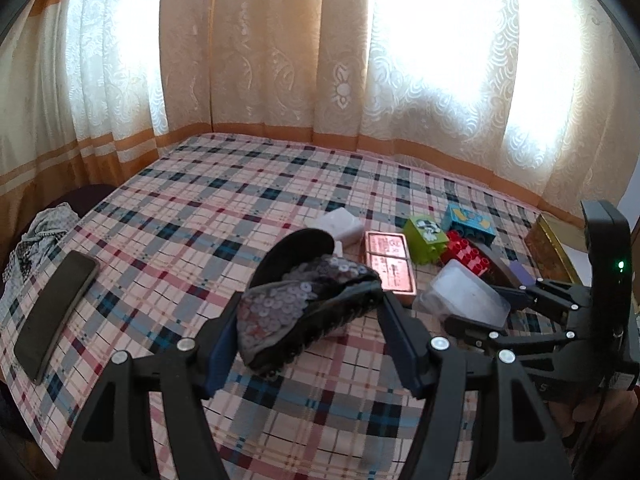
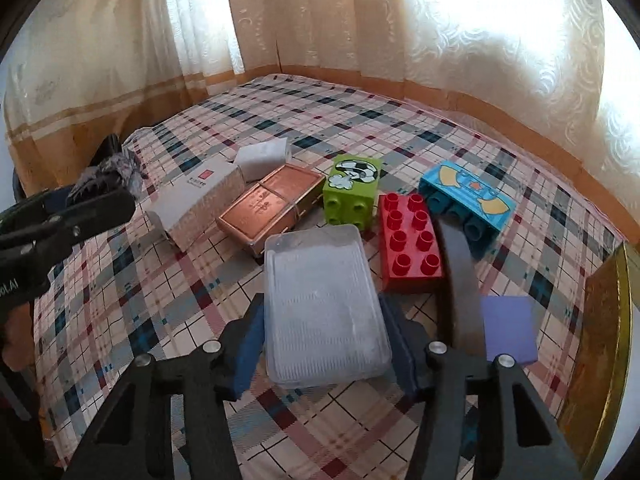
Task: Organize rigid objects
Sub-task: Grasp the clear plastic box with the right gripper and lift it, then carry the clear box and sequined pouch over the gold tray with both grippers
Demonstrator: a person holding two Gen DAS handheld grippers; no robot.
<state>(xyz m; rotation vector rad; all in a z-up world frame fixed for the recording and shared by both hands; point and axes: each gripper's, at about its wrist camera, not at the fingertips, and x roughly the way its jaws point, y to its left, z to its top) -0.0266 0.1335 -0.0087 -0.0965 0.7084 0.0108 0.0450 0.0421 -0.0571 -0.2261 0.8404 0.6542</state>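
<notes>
While my left gripper (image 1: 308, 328) clamps a grey sequinned pouch (image 1: 308, 308) above the plaid bedspread (image 1: 180, 220), my right gripper (image 2: 326, 344) brackets a frosted rectangular plastic box (image 2: 324, 304), contact unclear, beside the red studded brick (image 2: 410, 236).

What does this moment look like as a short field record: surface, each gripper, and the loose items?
surface: plaid bedsheet
left gripper: shut on a sequined pouch, held above the sheet
right gripper: jaws astride a clear plastic box; contact unclear
bricks: green brick, red brick, blue brick beyond the box
other boxes: copper tin, white carton
far left: phone on the sheet
</notes>
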